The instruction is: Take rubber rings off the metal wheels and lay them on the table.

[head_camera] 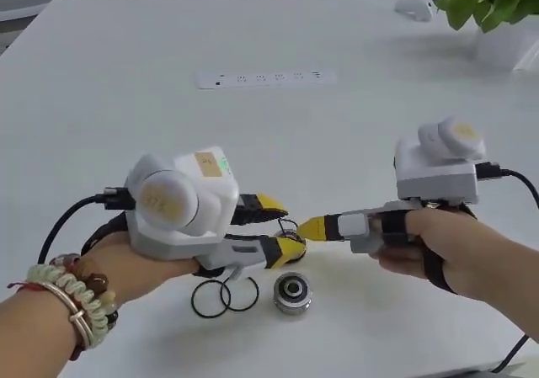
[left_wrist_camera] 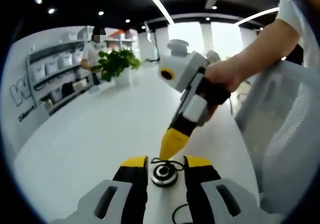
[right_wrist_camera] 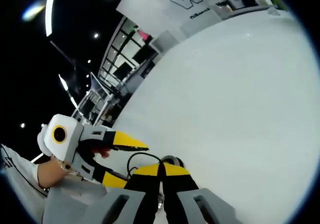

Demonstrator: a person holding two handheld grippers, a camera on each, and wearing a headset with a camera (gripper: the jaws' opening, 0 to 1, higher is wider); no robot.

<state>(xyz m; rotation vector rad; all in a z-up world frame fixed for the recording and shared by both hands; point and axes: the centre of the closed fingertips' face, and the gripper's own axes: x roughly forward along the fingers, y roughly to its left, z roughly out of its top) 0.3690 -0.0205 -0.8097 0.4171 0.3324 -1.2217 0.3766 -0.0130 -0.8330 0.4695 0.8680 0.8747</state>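
Observation:
My left gripper (left_wrist_camera: 165,165) is shut on a small metal wheel (left_wrist_camera: 164,173), which sits between its yellow-tipped jaws. My right gripper (head_camera: 305,226) comes in from the right, shut, its tips pinching the black rubber ring (right_wrist_camera: 141,157) at the wheel's edge; the ring bulges out in a loop. Both grippers meet just above the table near its front edge. Below them a second metal wheel (head_camera: 292,293) lies flat on the table, with two loose black rubber rings (head_camera: 224,296) overlapping to its left.
The white table (head_camera: 168,125) has a white power strip (head_camera: 265,78) lying across its middle. A potted plant (head_camera: 493,3) stands at the far right corner, with a small white object (head_camera: 415,7) beside it. A black cable (head_camera: 67,218) trails from the left gripper.

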